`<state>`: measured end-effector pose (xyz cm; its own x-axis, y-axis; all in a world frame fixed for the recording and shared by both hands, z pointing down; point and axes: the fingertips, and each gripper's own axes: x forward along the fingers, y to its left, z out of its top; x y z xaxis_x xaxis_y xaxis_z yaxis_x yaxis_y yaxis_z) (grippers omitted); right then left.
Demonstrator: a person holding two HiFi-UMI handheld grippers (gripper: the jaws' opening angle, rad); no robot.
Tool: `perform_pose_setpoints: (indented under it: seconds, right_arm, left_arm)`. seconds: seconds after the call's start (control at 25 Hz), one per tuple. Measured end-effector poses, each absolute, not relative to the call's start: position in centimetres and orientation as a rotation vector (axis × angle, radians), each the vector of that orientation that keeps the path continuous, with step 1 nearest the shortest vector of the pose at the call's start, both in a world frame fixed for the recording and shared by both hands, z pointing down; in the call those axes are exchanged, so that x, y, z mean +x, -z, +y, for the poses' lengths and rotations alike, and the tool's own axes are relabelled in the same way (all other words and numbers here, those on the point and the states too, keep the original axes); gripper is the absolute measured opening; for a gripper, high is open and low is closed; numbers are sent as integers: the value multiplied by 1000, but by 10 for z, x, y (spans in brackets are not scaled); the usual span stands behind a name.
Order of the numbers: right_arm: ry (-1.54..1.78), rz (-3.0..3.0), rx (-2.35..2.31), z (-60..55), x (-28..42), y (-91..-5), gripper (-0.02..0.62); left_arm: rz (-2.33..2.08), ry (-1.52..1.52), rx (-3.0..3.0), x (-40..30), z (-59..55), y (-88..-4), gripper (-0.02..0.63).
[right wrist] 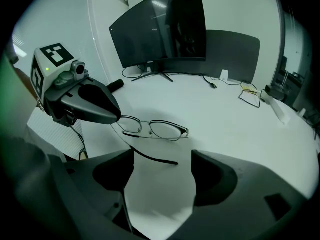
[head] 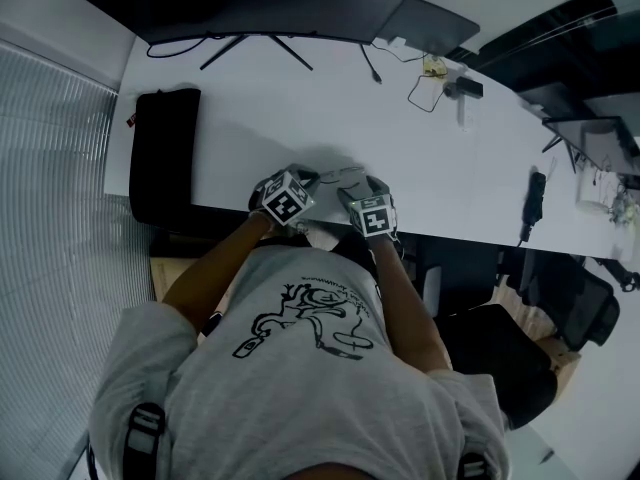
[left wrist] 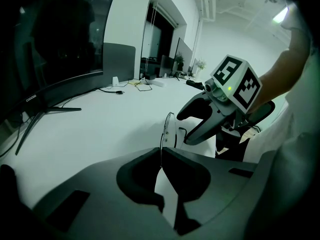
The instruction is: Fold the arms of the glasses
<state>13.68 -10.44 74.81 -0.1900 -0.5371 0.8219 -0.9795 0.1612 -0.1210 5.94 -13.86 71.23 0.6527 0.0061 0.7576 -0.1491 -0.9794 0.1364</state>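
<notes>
Thin metal-framed glasses (right wrist: 160,130) lie on the white table (head: 300,108) near its front edge, between my two grippers. My left gripper (left wrist: 161,151) is shut on one end of the frame, and the wire runs straight into its closed tips. From the right gripper view, the left gripper (right wrist: 112,116) covers that end of the glasses. My right gripper (right wrist: 162,154) stands open just in front of the glasses. One dark-tipped arm (right wrist: 152,157) swings out across the gap between its jaws, and neither jaw presses on it. In the head view both grippers (head: 310,176) (head: 365,183) sit close together.
A large curved monitor (head: 260,3) stands at the back of the table, with a second dark screen (head: 430,18) to its right. A black pouch (head: 160,153) lies at the left end. Cables and small devices (head: 440,78) sit at the back right.
</notes>
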Motion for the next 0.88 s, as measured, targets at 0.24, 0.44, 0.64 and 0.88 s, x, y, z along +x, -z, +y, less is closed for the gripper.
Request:
perform_pose_setpoints:
  seconds: [0.24, 0.44, 0.64, 0.88]
  right_arm:
    - [-897, -1812, 1441, -105, 141, -746, 364]
    - [-901, -1804, 1451, -104, 146, -748, 360]
    - [-912, -1798, 1452, -102, 146, -750, 357]
    - [-921, -1798, 1462, -103, 143, -749, 353]
  left_arm:
    - [-61, -1257, 2685, 62, -131, -712, 32]
    - [-5, -1292, 2684, 64, -124, -714, 34]
    - [43, -1324, 2686, 64, -119, -717, 34]
    - [34, -1372, 2721, 62, -124, -715, 34]
